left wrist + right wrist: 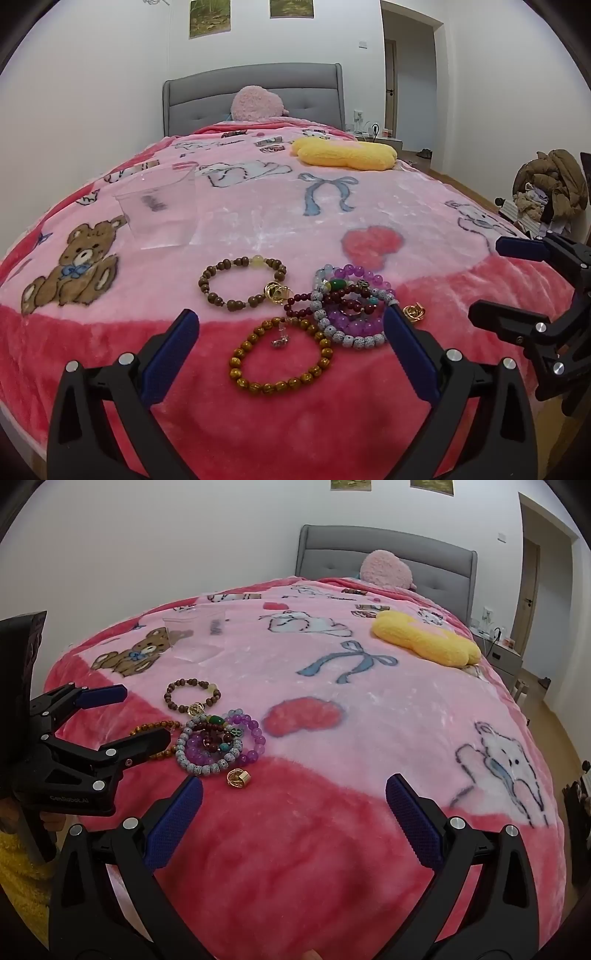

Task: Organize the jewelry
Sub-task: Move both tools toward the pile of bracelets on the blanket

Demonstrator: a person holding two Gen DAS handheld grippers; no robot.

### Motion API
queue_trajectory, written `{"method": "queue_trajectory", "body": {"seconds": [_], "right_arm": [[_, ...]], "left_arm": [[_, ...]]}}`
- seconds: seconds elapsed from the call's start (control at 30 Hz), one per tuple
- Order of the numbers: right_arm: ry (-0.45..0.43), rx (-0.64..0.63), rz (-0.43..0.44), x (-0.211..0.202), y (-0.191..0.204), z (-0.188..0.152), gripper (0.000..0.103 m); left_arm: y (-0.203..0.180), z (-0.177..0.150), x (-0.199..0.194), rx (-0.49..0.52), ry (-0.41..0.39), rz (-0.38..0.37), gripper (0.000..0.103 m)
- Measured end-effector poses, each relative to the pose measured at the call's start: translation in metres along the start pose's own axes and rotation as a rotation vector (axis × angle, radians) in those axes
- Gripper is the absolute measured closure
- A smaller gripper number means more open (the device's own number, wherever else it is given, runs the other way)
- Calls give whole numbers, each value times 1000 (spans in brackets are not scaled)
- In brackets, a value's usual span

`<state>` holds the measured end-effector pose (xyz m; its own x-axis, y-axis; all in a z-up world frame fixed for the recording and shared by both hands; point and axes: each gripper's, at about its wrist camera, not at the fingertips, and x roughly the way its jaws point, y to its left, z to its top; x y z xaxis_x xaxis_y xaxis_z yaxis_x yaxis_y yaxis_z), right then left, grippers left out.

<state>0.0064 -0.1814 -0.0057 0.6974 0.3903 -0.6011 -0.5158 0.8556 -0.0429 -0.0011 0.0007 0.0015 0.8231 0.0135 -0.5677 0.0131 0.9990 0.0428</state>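
Bracelets [295, 321] between left claw [290, 325] tips

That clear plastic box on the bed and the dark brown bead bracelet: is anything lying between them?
No. In the left wrist view, only bare pink blanket lies between the clear box and the dark brown bracelet; the right wrist view agrees.

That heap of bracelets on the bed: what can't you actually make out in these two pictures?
- Pile of bracelets: so tangled that their count is unclear in both views.
- Amber bracelet: right view, half hidden behind the left gripper.
- Plastic bag: dark thing inside is blurred, both views.
- Silver charm: left view, too small to identify.
- Right gripper: left view, cut off by the edge.
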Motion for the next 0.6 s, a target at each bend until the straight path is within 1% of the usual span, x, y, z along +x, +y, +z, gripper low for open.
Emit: {"method": "queue_trajectory", "body": {"seconds": [0.6], "right_arm": [[-2, 4, 1, -1, 0, 0, 8]], "left_arm": [[-4, -1, -5, 0, -3, -10, 5]]}}
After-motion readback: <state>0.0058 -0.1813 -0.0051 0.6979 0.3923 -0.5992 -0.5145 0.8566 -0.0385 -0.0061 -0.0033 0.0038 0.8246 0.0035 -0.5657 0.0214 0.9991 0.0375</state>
